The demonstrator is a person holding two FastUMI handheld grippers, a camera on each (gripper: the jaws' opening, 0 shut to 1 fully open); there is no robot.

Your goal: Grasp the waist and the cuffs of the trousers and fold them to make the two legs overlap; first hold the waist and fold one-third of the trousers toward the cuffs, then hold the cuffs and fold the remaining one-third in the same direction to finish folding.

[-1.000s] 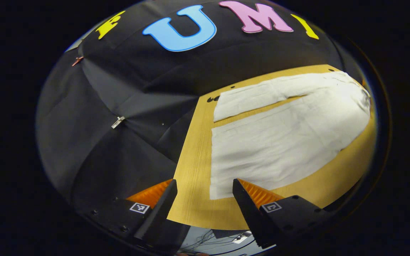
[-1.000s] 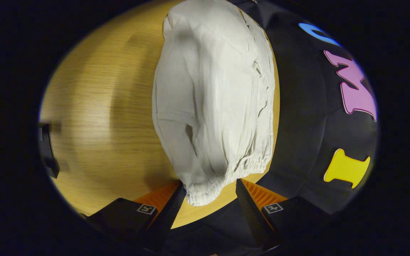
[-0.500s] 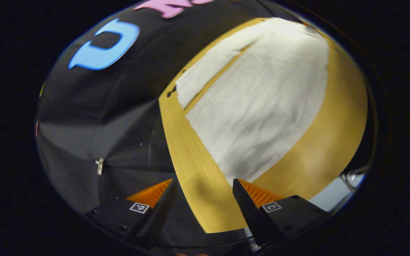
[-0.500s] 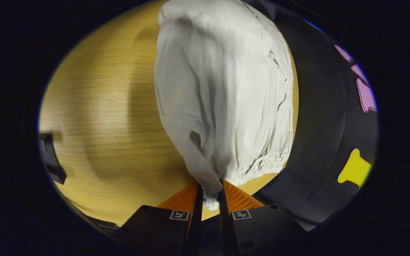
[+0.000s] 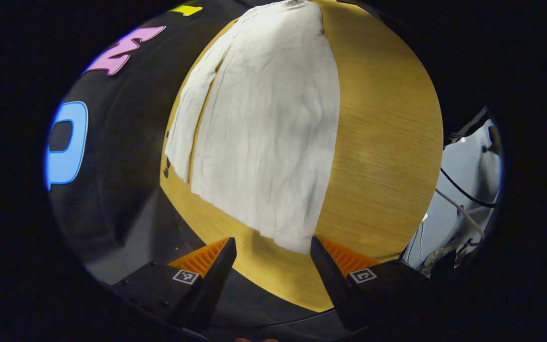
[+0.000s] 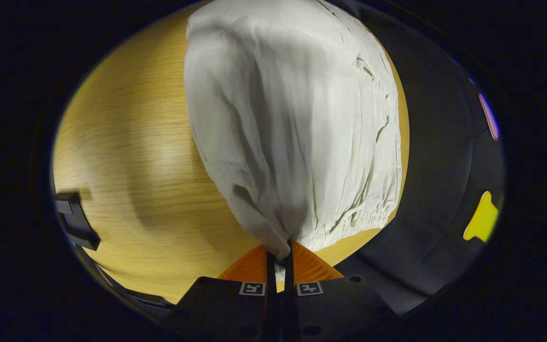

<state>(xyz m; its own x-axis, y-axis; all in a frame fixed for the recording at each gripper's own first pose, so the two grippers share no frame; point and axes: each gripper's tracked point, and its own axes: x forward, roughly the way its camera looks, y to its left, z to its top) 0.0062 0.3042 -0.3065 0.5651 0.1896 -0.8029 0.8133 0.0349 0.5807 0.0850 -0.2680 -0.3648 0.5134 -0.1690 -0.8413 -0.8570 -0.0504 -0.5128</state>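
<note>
White trousers (image 5: 264, 133) lie flat on the wooden table (image 5: 382, 156), legs side by side with a narrow gap. In the left gripper view the near leg's cuff corner (image 5: 292, 242) lies between the fingers of my open left gripper (image 5: 273, 254), which hovers at the table's edge. In the right gripper view the elastic waist (image 6: 359, 218) is bunched, and my right gripper (image 6: 279, 256) is shut on its near corner, lifting the cloth (image 6: 292, 118) a little off the table (image 6: 126, 156).
The booth's black cloth wall (image 5: 112, 156) runs along the table's far side. Cables and a pale floor (image 5: 463, 199) show past the table's edge in the left gripper view. A dark gripper part (image 6: 76, 223) sits at the left rim of the right gripper view.
The right gripper closed on the waist corner and pulled it up. The left gripper swung round and came to the near leg's cuff, staying open.
</note>
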